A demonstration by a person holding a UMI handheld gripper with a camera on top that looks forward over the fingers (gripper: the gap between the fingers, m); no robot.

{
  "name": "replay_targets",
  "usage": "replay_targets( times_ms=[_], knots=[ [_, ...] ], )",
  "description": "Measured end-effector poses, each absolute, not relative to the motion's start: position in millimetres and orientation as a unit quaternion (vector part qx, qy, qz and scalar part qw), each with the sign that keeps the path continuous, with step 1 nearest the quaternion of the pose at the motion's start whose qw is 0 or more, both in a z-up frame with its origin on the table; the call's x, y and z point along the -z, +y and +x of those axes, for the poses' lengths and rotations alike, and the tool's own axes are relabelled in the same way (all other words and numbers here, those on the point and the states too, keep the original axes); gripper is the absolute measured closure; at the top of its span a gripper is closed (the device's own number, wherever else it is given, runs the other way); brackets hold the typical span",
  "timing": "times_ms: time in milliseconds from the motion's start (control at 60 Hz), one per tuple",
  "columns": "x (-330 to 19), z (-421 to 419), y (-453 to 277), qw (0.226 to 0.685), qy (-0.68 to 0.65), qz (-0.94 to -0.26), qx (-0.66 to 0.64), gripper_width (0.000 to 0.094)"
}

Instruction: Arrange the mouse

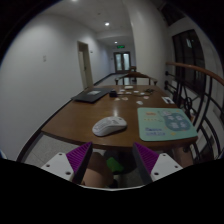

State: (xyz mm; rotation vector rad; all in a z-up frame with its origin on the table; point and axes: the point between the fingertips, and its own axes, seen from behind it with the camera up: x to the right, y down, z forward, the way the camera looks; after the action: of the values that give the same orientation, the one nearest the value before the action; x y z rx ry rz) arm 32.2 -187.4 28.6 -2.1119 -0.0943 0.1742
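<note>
Your tool [111, 160] was open, its two purple-padded fingers [72, 158] spread wide and holding nothing. They hung at the near edge of the wooden bench [80, 115], with a gap of bare air between them. The white mouse [110, 126] lay on the bench just ahead of the fingers, at about 12 o'clock from the gap, resting on the wood by itself and touched by neither finger. At roughly 3 o'clock from the mouse, just beside it, sat a pale green book [165, 124], flat on the bench. Farther off, at about 11 o'clock from the mouse, a dark laptop [90, 96] lay closed flat, well apart from it. Small items were scattered at the far end of the bench, too small for you to tell what they were.
</note>
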Motion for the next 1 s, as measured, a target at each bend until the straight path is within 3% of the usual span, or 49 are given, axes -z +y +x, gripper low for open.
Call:
replay_targets(
  times_ms=[250,750,767,833,950,1000],
  knots=[
    [-1,20,-160,0.461,-0.08,-0.879,-0.086,0.0108],
    [-4,11,-95,0.457,-0.058,-0.887,-0.028,0.0116],
    [-3,11,-95,0.456,-0.057,-0.888,-0.027,0.0139],
    [-3,13,-92,0.457,-0.053,-0.887,-0.023,0.0417],
    [-4,1,-95,0.453,-0.085,-0.886,-0.049,0.0563],
    [-4,-3,-87,0.448,-0.095,-0.887,-0.068,0.0572]
  ],
)
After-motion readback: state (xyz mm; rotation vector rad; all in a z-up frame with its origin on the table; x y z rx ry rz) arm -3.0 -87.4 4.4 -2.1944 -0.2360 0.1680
